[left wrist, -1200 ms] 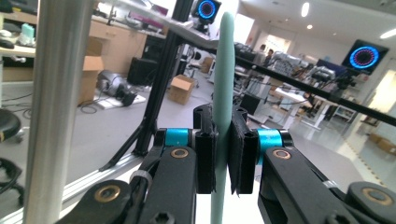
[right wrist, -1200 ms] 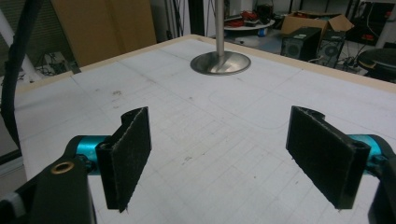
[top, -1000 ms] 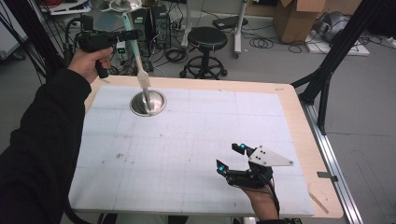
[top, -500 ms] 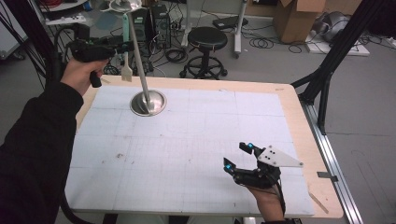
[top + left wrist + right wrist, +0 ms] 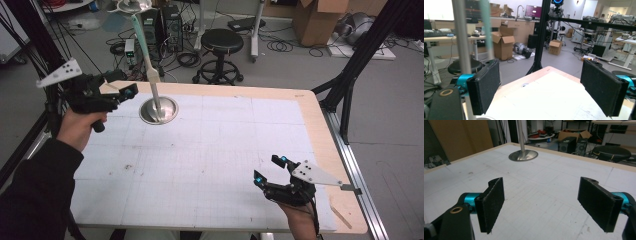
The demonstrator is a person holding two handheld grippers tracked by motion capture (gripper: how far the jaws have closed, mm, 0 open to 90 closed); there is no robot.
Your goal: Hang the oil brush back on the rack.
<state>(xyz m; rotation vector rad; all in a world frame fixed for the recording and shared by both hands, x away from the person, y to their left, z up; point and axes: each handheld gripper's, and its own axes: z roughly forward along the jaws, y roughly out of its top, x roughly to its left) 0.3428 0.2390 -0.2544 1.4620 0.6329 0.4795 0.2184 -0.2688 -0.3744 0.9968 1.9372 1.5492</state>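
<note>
A metal stand rises from a round base (image 5: 159, 110) at the table's far left, and its pole (image 5: 141, 45) reaches the top of the high view. A pale green spatula (image 5: 148, 62) hangs along the pole, blade down. My left gripper (image 5: 122, 89) is left of the base and apart from the spatula. Its jaws have just been opening, and in the left gripper view they (image 5: 541, 87) stand open and empty, with the pole (image 5: 461, 37) close at the left. My right gripper (image 5: 267, 169) hovers open near the front right and faces the base (image 5: 523, 155).
The white gridded mat (image 5: 210, 150) covers most of the wooden table. A small wooden stick (image 5: 341, 215) lies at the front right corner. Beyond the far edge stand a black stool (image 5: 220, 42), computer cases and cardboard boxes. A black frame leg (image 5: 350, 75) stands at the right.
My left gripper let go of the spatula, opened, and dropped down and left, away from the stand. The spatula stays hanging on the pole. The right gripper drifted slightly.
</note>
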